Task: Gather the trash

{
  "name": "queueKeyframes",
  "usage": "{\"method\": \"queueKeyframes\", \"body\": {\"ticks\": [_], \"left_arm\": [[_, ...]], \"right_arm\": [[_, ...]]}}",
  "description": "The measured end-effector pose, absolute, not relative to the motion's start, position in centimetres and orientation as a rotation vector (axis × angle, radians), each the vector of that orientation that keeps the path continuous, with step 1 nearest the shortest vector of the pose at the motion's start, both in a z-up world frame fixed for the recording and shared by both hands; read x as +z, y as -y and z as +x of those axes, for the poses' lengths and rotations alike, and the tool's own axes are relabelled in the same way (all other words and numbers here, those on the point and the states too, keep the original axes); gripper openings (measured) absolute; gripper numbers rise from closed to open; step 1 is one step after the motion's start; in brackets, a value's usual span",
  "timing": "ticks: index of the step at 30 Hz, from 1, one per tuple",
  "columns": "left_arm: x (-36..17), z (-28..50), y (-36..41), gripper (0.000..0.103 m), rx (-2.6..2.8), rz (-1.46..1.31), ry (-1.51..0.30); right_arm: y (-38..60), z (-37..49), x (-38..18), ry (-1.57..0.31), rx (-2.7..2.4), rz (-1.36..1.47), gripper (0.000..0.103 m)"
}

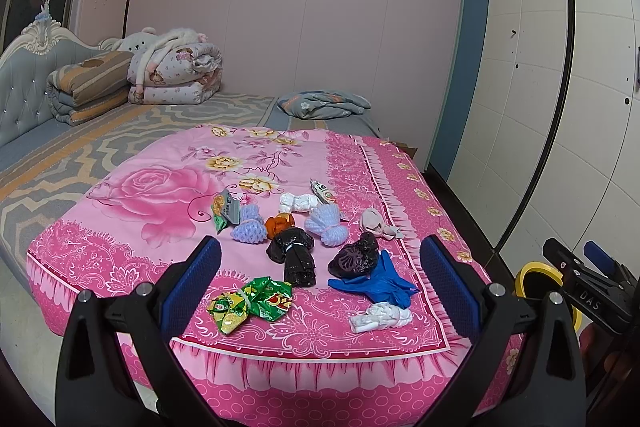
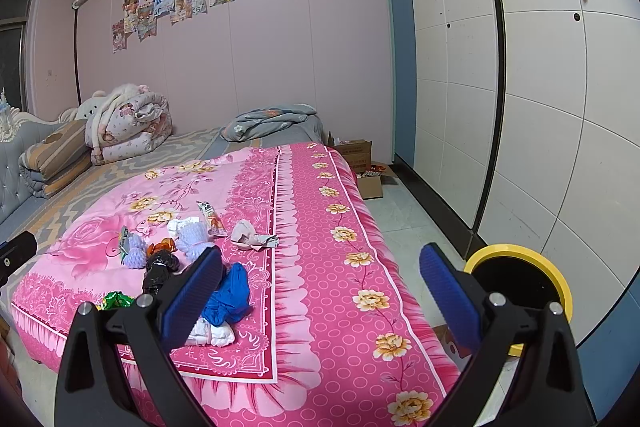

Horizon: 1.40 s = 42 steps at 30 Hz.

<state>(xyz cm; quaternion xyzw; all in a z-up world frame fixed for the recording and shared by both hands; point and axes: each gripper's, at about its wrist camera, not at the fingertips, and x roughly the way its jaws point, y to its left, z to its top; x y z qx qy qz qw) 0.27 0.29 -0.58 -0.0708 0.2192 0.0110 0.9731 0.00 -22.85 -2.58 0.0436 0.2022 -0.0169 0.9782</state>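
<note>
Over on the far left of the left wrist view sits the grey headboard [image 1: 24,83], with folded quilts [image 1: 160,75] stacked beside it in the upper left. Moving in, the pink floral bedspread [image 1: 160,195] fills the middle of the frame, and that is where the trash lies, bunched in the centre. First comes a green snack wrapper [image 1: 250,303] at lower centre, just ahead of the left gripper [image 1: 320,283], whose blue pads stand wide apart with nothing between them. Above the wrapper, two pale purple foam nets [image 1: 249,225] flank an orange scrap [image 1: 280,224] and a knotted black bag [image 1: 294,255]. A white wad [image 1: 298,203] sits behind them. Further right, a second dark bag [image 1: 354,255] touches a blue glove [image 1: 376,281], and a white crumpled tissue [image 1: 380,317] lies just below the glove, near the bedspread's edge. At the far right edge, a yellow-rimmed bin [image 1: 536,269] peeks out behind the other tool.

In the right wrist view, the right gripper [image 2: 320,291] also hangs spread open and empty over the bedspread's border, its left pad covering part of the glove. The bin's yellow rim is at lower right, beside the white wardrobe [image 2: 540,107].
</note>
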Motion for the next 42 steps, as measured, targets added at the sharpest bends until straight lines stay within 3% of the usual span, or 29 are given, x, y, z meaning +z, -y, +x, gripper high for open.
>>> {"method": "queueKeyframes", "body": {"ticks": [42], "left_arm": [[-0.06, 0.59, -0.47, 0.096, 0.038, -0.148, -0.432]], "right_arm": [[22.4, 0.32, -2.65, -0.423, -0.021, 0.087, 0.096]]}}
